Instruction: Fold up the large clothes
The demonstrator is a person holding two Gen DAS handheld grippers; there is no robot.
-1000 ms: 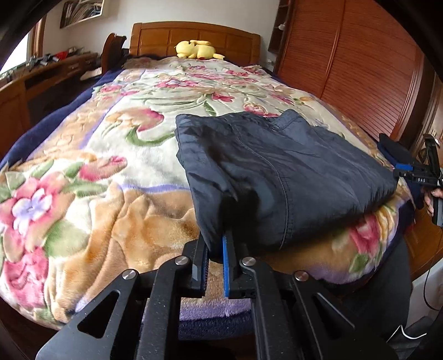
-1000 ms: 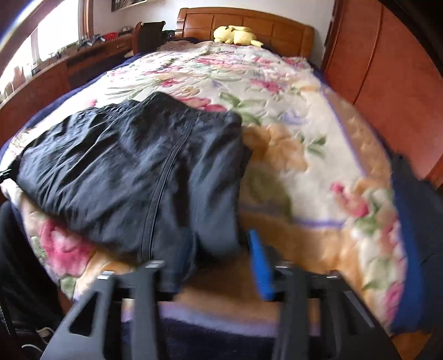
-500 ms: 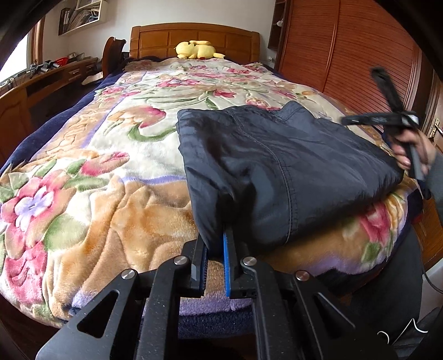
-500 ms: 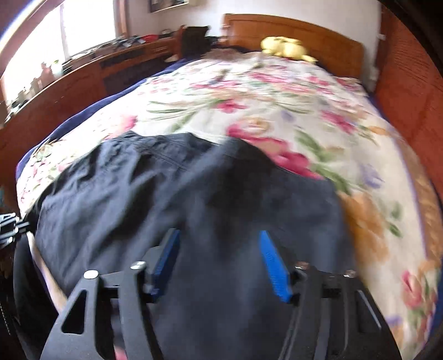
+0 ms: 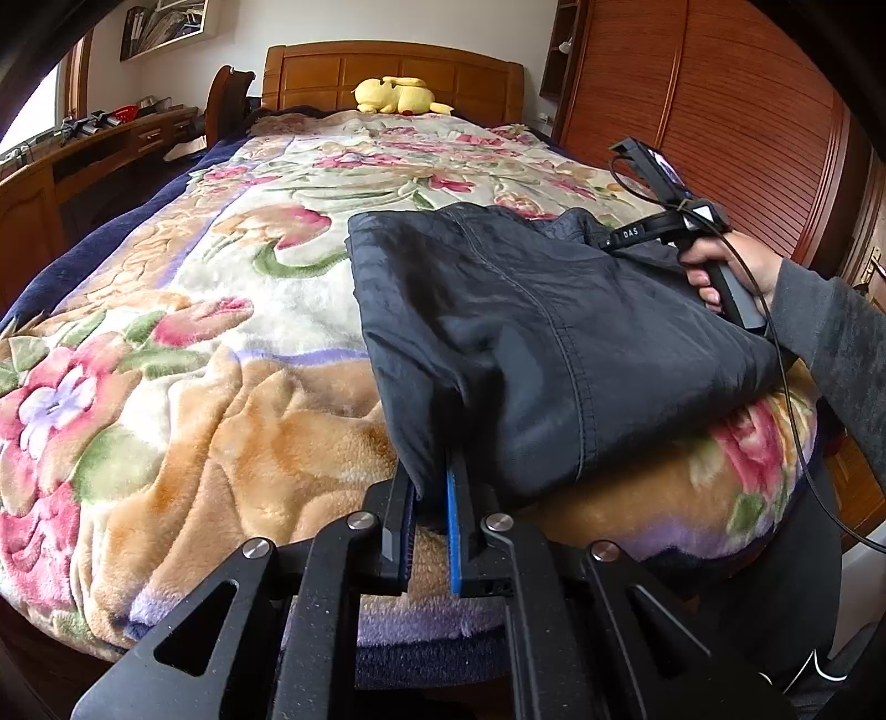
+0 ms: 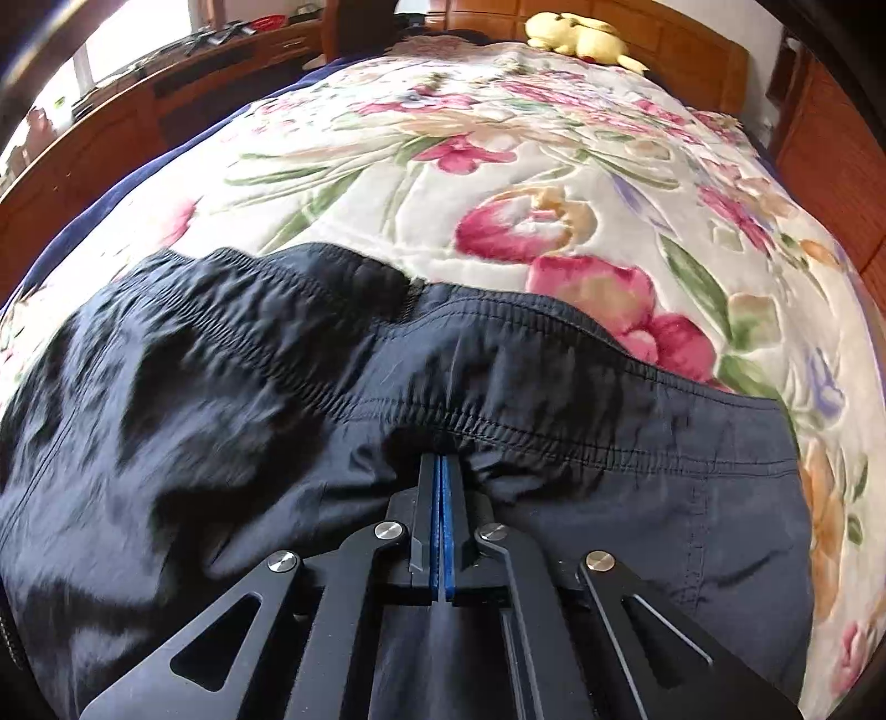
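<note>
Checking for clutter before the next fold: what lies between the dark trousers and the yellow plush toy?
Only bare floral blanket lies between the dark trousers and the yellow plush toy, seen most clearly in the right wrist view.

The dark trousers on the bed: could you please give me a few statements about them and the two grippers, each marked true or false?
1. The left gripper is shut on a corner of the dark trousers. True.
2. The right gripper hangs open above the cloth. False: its jaws are closed, pinching cloth just below the elastic waistband.
3. The trousers lie on a floral blanket. True.
4. A yellow plush toy sits on the trousers. False: it lies far off by the headboard.
5. The trousers are spread full length. False: they are already folded.
</note>
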